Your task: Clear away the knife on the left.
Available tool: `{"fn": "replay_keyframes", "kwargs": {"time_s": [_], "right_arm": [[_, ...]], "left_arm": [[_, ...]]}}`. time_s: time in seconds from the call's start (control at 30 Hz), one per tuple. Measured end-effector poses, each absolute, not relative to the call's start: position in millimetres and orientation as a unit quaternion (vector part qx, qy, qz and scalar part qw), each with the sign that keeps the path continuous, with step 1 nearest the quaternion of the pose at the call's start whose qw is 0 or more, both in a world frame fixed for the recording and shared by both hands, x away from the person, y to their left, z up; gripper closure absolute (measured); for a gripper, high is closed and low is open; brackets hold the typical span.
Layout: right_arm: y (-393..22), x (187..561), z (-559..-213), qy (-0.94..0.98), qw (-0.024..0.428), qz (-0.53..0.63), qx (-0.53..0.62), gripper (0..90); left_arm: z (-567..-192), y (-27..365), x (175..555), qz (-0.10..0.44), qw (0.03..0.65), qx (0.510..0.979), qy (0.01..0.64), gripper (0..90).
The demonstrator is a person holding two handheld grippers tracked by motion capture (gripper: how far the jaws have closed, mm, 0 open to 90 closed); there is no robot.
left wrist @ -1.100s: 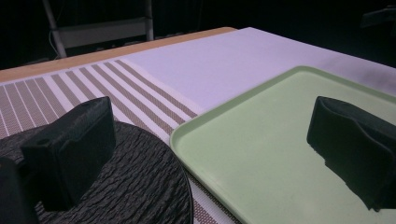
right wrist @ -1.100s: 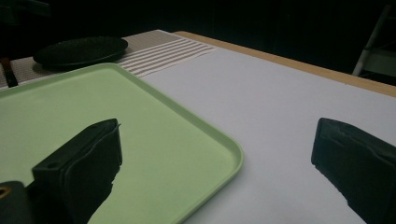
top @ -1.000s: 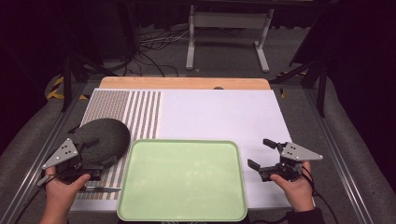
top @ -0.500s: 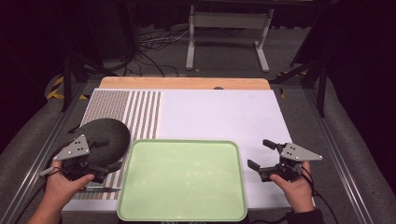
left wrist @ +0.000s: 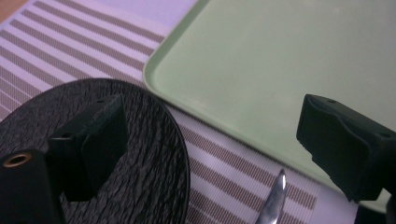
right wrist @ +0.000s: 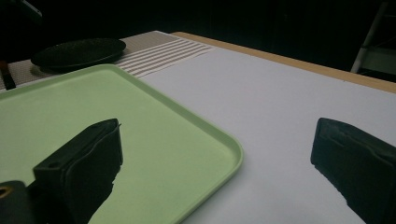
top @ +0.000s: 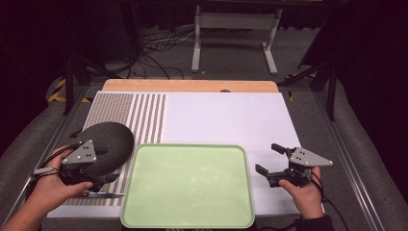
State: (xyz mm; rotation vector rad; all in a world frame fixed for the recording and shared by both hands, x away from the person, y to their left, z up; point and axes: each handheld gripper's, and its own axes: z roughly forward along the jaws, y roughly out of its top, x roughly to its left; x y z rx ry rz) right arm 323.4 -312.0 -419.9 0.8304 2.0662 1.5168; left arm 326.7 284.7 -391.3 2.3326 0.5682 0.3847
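- At about 8 o'clock on the desk [top: 226,115], the left hand-held gripper [top: 98,175] hovers over the near edge of the black plate [top: 108,139]; compared with a second ago it sits slightly higher and nearer the person, and more of the plate shows beyond it.
- Its jaws have just been closing a little, yet they stand wide apart with nothing between them; in the left gripper view the plate lies under one jaw and the tray's corner under the other.
- The right hand-held gripper [top: 269,166], at about 4 o'clock, is where it was before, jaws spread and empty, over the white surface just beside the tray.
- No brand, label or writing can be read anywhere.
- The plate [left wrist: 140,154] is round, matte black, with a fine rippled texture; it rests on the striped placemat [top: 144,115], woven in brown and white bands.
- The tray [top: 187,185] is a pale green, smooth rectangle with rounded corners and a raised rim, at 6 o'clock, just beside the plate.
- A shiny metal knife [top: 98,195] lies on the placemat at the plate's near side; its pointed tip [left wrist: 275,196] glints.
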Motion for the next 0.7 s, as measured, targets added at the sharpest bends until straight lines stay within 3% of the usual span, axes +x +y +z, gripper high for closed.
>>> {"fn": "replay_keyframes", "kwargs": {"time_s": [0.7], "right_arm": [[-312.5,322.9,-420.6,0.748,0.224,0.547,0.302,2.7]], "left_arm": [[-397.7,293.3,322.6,0.088,0.213,0.954,0.193,15.8]]}}
